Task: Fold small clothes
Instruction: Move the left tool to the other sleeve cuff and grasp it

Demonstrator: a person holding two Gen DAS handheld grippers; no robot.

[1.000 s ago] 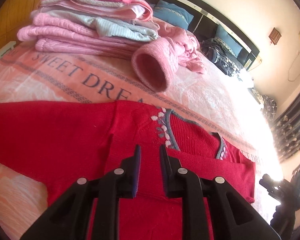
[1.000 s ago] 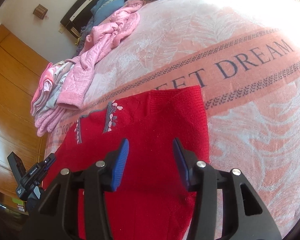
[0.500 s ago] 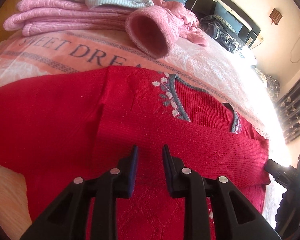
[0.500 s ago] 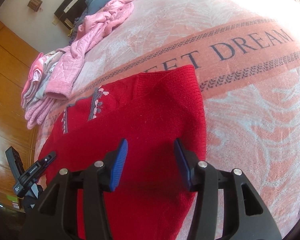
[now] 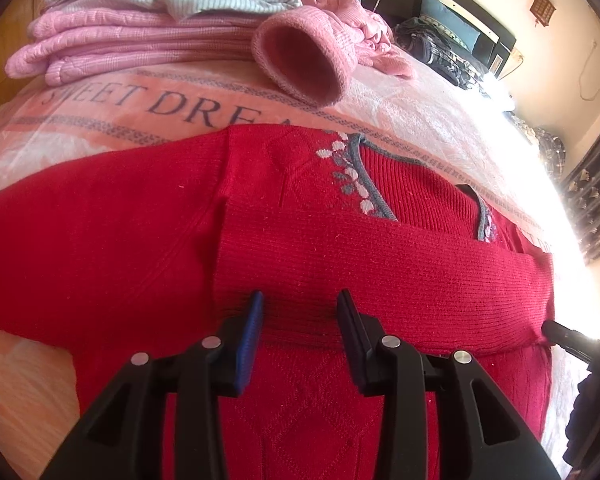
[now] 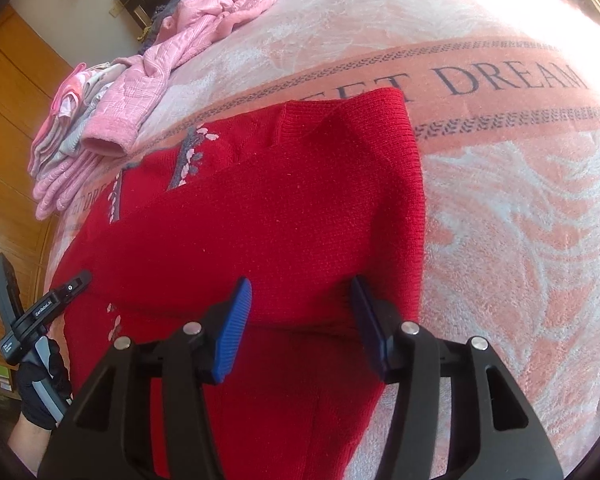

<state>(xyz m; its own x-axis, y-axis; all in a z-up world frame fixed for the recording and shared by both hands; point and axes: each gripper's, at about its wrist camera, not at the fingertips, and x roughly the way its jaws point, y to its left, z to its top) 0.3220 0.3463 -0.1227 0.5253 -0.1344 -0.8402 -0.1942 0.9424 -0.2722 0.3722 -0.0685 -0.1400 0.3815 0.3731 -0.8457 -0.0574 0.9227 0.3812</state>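
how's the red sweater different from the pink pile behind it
The red sweater lies spread on the bedspread, partly folded; the pink pile is stacked in neat layers. The sweater has a grey-trimmed neckline; the pile mixes pink and pale striped pieces. Both are knits.

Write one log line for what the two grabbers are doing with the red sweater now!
left gripper: open, over folded sleeve | right gripper: open, over red sweater | sweater flat on bed blanket, one sleeve folded across
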